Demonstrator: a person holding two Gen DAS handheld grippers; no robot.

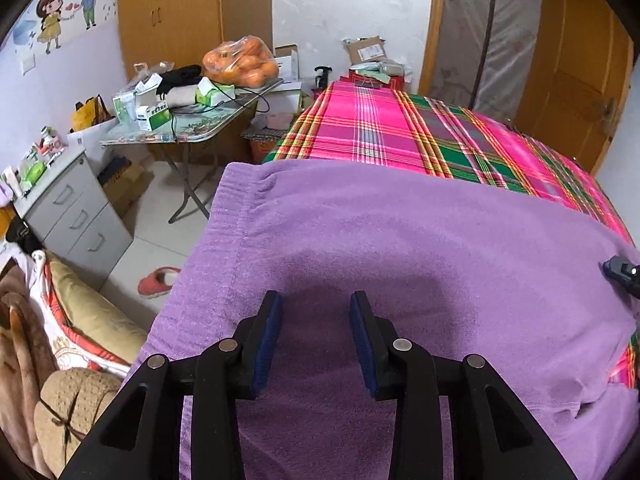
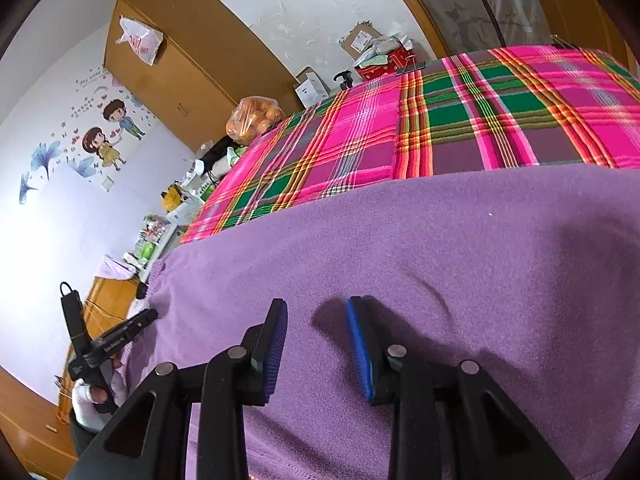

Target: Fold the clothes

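A purple fleece garment (image 1: 400, 248) lies spread flat on the bed's pink and green plaid sheet (image 1: 384, 124), its ribbed hem along the left edge. My left gripper (image 1: 316, 300) hovers just over the cloth near that side, open, with only fabric showing between its blue pads. The right gripper's tip (image 1: 620, 274) peeks in at the right edge of this view. In the right wrist view my right gripper (image 2: 316, 306) stands open over the same garment (image 2: 440, 248), nothing between its pads. The left gripper (image 2: 140, 320) shows at the far left there, held by a hand.
Left of the bed stand a folding table (image 1: 192, 128) with a bag of oranges (image 1: 240, 62) and boxes, and a grey drawer cabinet (image 1: 76, 216). A pink slipper (image 1: 158, 280) lies on the floor. Pillows and blankets (image 1: 72, 320) pile at the near left.
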